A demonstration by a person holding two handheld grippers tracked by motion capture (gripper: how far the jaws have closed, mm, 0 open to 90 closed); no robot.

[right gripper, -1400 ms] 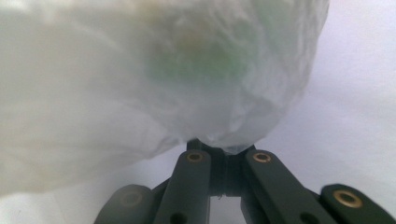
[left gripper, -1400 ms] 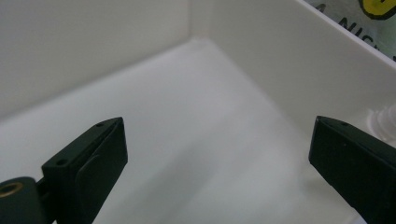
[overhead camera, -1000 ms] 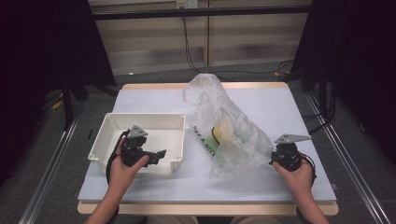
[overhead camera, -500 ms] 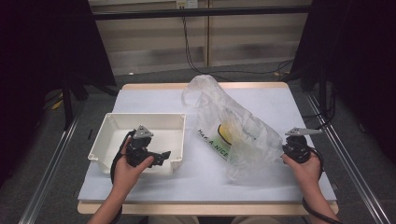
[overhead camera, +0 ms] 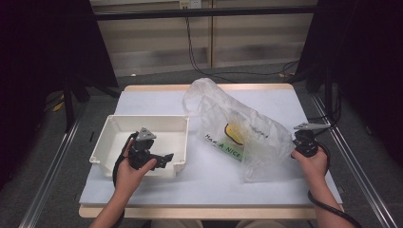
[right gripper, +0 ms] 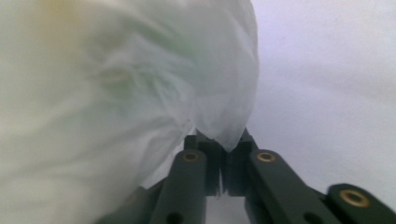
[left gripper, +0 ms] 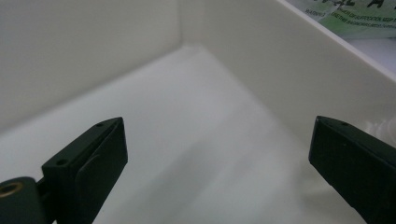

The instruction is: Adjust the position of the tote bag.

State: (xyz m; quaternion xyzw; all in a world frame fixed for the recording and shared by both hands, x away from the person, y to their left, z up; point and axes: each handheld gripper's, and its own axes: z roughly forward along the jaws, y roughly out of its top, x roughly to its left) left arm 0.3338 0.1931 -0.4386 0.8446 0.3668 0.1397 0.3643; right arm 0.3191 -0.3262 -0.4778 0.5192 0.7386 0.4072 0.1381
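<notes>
Plastic bag sprawls across the bench at centre right, its corner pinched in the right claw; its contents blurred. Left claw gapes wide inside the white tray, lower left.

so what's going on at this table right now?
A person works two handheld tongs. The right tongs are shut on an edge of the clear plastic bag, which lies spread on the white table. The left tongs hang open inside the white tray, holding nothing.
</notes>
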